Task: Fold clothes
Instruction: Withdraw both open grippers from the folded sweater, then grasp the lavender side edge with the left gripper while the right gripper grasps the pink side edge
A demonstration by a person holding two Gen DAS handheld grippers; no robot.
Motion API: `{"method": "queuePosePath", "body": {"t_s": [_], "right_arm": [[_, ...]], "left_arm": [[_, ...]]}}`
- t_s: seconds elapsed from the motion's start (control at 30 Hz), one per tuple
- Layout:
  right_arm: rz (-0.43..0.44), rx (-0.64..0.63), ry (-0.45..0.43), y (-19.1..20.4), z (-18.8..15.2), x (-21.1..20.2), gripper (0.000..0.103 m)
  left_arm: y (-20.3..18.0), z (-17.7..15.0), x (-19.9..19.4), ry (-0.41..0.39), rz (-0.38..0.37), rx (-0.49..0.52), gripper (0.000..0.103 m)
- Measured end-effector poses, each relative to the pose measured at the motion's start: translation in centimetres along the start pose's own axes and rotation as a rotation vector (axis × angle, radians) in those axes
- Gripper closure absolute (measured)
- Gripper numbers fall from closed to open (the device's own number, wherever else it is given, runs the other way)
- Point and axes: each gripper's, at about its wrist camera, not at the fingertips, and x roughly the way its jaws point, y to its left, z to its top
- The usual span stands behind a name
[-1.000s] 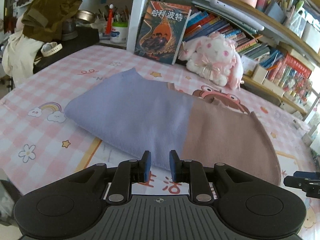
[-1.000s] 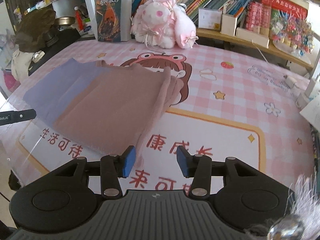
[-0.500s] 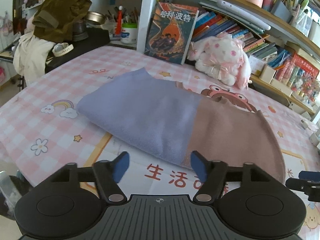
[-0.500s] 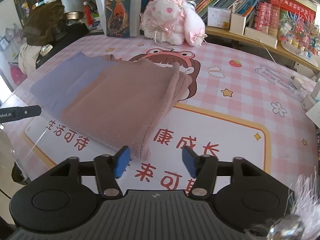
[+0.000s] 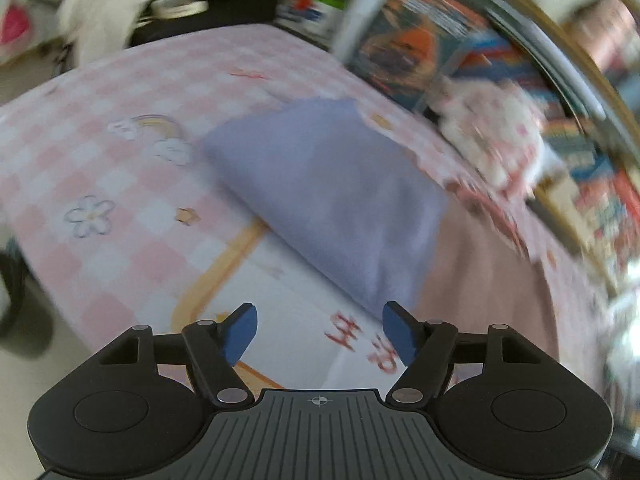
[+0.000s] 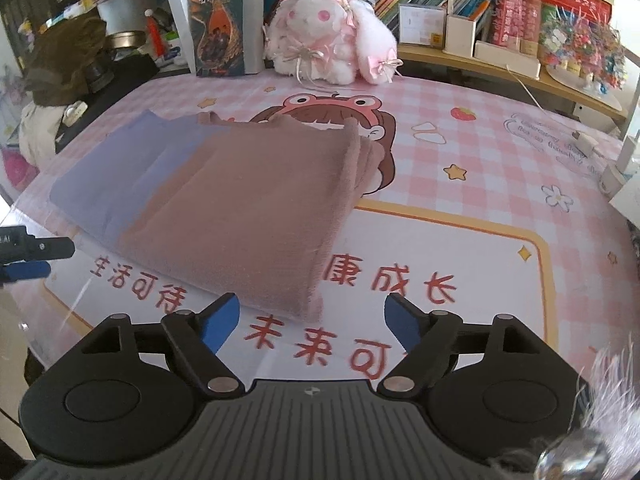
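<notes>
A folded garment [image 6: 240,200], lilac on its left part and dusty pink on its right, lies flat on the pink checked table mat [image 6: 460,208]. My right gripper [image 6: 312,322] is open just short of the garment's near pink corner, with nothing between its blue pads. In the blurred left wrist view the garment [image 5: 332,196] stretches away to the right, and my left gripper [image 5: 320,332] is open in front of its lilac near edge, apart from it. The left gripper's tip [image 6: 32,252] also shows at the left edge of the right wrist view.
A pink and white plush rabbit [image 6: 328,48] and an upright book [image 6: 218,28] stand at the mat's far edge before bookshelves [image 6: 460,8]. Clothes are piled on a dark stand [image 6: 68,64] far left. A charger and cable [image 6: 580,140] lie at the right. The near table edge is on the left.
My left gripper went from nearly shut at the garment's near edge to wide open, drew back and swung, blurring its view. My right gripper widened and pulled back a little. The garment lies still.
</notes>
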Motion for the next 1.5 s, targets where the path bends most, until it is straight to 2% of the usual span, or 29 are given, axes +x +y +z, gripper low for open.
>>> {"method": "queuePosePath", "body": {"t_s": [0.1,0.23,0.33,0.47,0.63,0.7,0.73,0.77,0.8,0.87,0.9,0.93,1.03,1.1,1.13,1.23,1.5], "right_arm": [[-0.008,0.015,0.005,0.8,-0.1,0.2,0.024],[-0.032,0.060,0.010,1.2,0.1,0.6,0.024],[-0.049,0.081,0.006,1.6,0.2,0.8,0.024],[-0.075,0.109,0.001,2.1,0.4,0.8,0.024],[-0.115,0.133,-0.008,2.6,0.7,0.7,0.026],[-0.131,0.143,-0.008,2.7,0.8,0.6,0.026],[-0.140,0.150,-0.008,2.8,0.8,0.6,0.027],[-0.147,0.161,-0.006,2.7,0.8,0.6,0.027],[-0.153,0.171,-0.007,2.7,0.9,0.6,0.029],[-0.164,0.191,-0.010,2.6,1.1,0.7,0.035],[-0.171,0.213,-0.011,2.4,1.2,0.7,0.039],[-0.178,0.234,-0.013,2.2,1.3,0.8,0.040],[-0.190,0.303,-0.012,1.3,1.6,1.1,0.052],[-0.202,0.335,-0.008,0.8,1.8,1.4,0.056],[-0.206,0.338,-0.005,0.7,1.8,1.6,0.058],[-0.210,0.347,0.004,0.6,2.1,2.2,0.062],[-0.205,0.346,0.013,1.1,3.7,3.8,0.064]], "left_arm": [[2.0,0.9,0.3,0.016,-0.016,-0.105,0.036],[4.9,2.0,0.8,0.007,-0.081,-0.278,0.037],[6.9,2.7,2.0,0.021,-0.128,-0.395,0.043],[8.2,3.7,4.1,0.048,-0.162,-0.488,0.050],[9.6,5.0,6.6,0.066,-0.188,-0.604,0.051],[10.1,5.3,7.5,0.070,-0.205,-0.655,0.055],[10.2,5.5,7.8,0.069,-0.207,-0.661,0.056],[10.0,5.7,8.0,0.069,-0.201,-0.652,0.064],[9.9,5.9,8.3,0.074,-0.190,-0.637,0.078],[9.5,6.3,8.8,0.092,-0.171,-0.605,0.093],[9.2,6.6,8.5,0.072,-0.186,-0.570,0.096],[8.8,6.8,8.1,0.051,-0.202,-0.533,0.096],[7.2,7.9,5.0,-0.074,-0.334,-0.289,0.096],[8.1,8.2,5.0,-0.058,-0.328,-0.275,0.096],[9.1,8.2,5.8,-0.026,-0.298,-0.306,0.096],[11.4,7.8,7.7,0.049,-0.275,-0.387,0.095],[12.6,8.0,9.5,0.105,-0.298,-0.479,0.083]]}}
